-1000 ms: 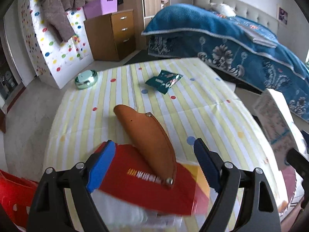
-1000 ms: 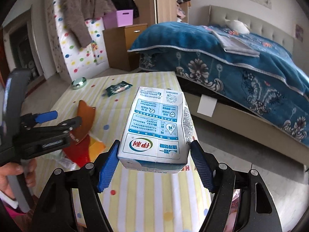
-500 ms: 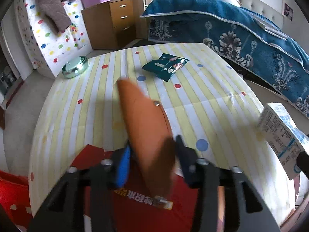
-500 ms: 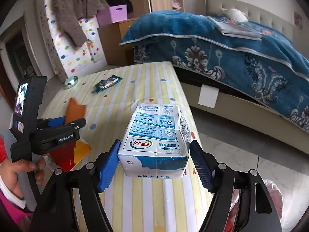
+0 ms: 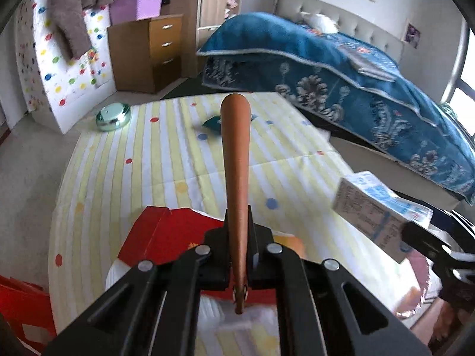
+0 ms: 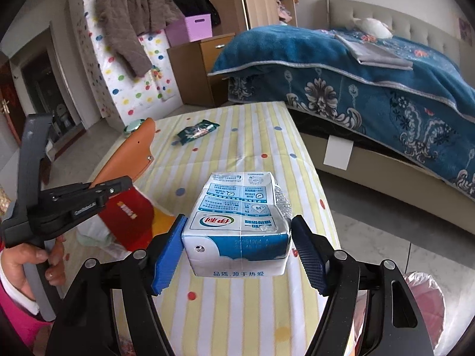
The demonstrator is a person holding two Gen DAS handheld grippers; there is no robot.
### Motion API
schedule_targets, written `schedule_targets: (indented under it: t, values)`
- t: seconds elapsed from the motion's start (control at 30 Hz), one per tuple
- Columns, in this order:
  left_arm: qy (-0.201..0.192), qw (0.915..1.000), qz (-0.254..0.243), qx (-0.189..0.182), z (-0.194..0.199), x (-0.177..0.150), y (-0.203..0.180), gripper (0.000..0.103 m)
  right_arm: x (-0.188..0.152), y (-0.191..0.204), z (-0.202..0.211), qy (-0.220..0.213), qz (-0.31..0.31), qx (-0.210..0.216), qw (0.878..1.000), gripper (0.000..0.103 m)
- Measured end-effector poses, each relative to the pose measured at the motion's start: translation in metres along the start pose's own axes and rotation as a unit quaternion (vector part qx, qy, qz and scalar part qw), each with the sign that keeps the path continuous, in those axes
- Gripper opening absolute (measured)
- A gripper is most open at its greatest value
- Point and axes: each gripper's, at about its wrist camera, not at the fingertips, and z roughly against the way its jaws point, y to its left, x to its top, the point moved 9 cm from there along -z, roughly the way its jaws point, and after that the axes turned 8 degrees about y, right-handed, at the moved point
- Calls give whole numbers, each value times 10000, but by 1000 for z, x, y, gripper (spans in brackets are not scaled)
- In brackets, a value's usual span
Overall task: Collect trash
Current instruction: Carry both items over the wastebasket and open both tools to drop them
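My left gripper [image 5: 239, 255] is shut on a brown leather sheath [image 5: 236, 160] and holds it edge-on above the striped tablecloth [image 5: 154, 166]; the sheath also shows in the right wrist view [image 6: 130, 160]. My right gripper [image 6: 237, 246] is shut on a white and blue milk carton [image 6: 240, 222], held over the table's right edge; the carton also shows in the left wrist view [image 5: 377, 207]. A green snack wrapper [image 6: 197, 132] lies at the far end of the table. A red and yellow package [image 5: 169, 234] lies on white crumpled plastic under my left gripper.
A shiny green metal bowl [image 5: 113, 116] sits at the table's far left corner. A pink-lined bin [image 6: 424, 302] stands on the floor right of the table. A blue-covered bed [image 6: 371, 68] is to the right, a wooden drawer unit [image 5: 148, 50] behind.
My left gripper has shut on the brown sheath and lifted it off the red package, turning it edge-on. My right gripper has brought the milk carton lower.
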Motion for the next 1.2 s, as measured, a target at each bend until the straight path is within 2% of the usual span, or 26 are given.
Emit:
schedule_targets:
  t: [0.33,0.57,0.77,0.87,1.03,1.2]
  values:
    - [-416,9966,-581,-399,56,-27,-70,5,-18,-5,45,-249,-167,-199,9994,70]
    - [-511,9897,-1082,-781,72,-46,-136,5,-47,-35,90,-409,-452,-561,9966,70]
    - [-559,9792,-1611,-1097,76,-58,-207,5,-78,-81,134,-603,-886,-1017,9890,70]
    - [-532,9729,-1878,-1242,73,-65,-242,5,-103,-117,157,-656,-1221,-1314,9816,70]
    - [-429,9588,-2374,-1500,59,-76,-305,5,-127,-161,178,-667,-1608,-1564,9722,70]
    - [-284,9489,-2648,-1691,43,-81,-350,5,-147,-200,188,-618,-1897,-1726,9646,70]
